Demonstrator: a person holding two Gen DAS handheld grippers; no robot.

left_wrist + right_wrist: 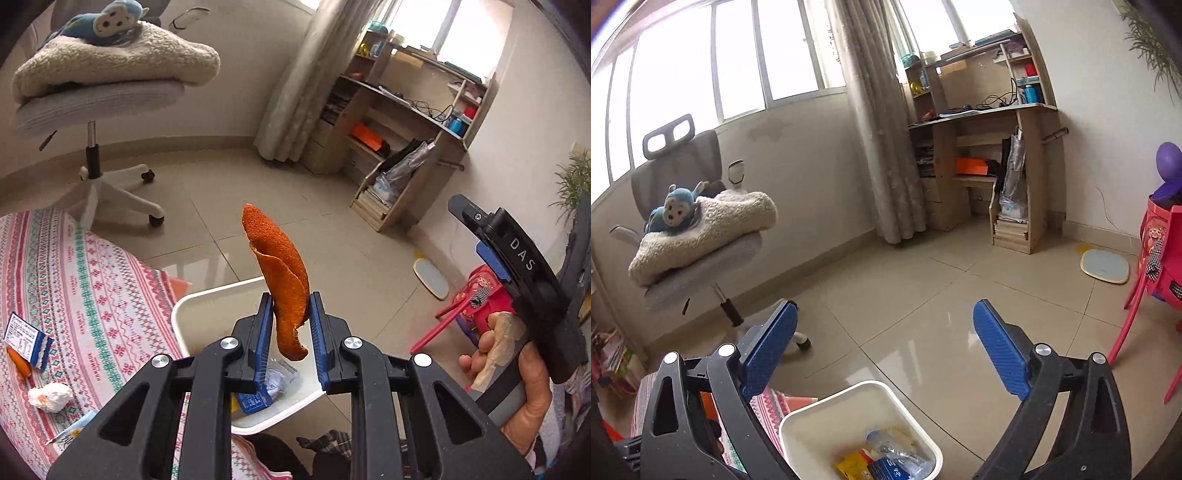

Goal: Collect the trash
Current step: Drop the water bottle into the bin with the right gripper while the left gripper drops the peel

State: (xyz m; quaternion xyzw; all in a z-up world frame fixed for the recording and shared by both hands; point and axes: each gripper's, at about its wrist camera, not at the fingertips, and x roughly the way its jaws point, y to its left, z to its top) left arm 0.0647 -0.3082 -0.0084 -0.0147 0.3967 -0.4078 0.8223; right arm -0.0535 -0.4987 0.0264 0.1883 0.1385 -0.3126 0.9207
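My left gripper (290, 301) is shut on a curled strip of orange peel (280, 273), which sticks up and hangs down between the blue pads. Just below it stands a white bin (192, 306) holding a blue packet and clear plastic. In the right wrist view my right gripper (884, 310) is open with nothing between its fingers, above the same bin (820, 402), where a yellow packet (853, 463) also lies. On the patterned bedspread (92, 288) lie a blue-and-white wrapper (27, 341), a crumpled tissue (51, 395) and an orange scrap (18, 363).
A swivel chair (701, 258) with a fleece blanket and a blue monkey toy stands on the tiled floor at left. A wooden desk with shelves (997, 147) is against the far wall. A red chair (1160, 266) and a flat scale (1104, 269) are at right.
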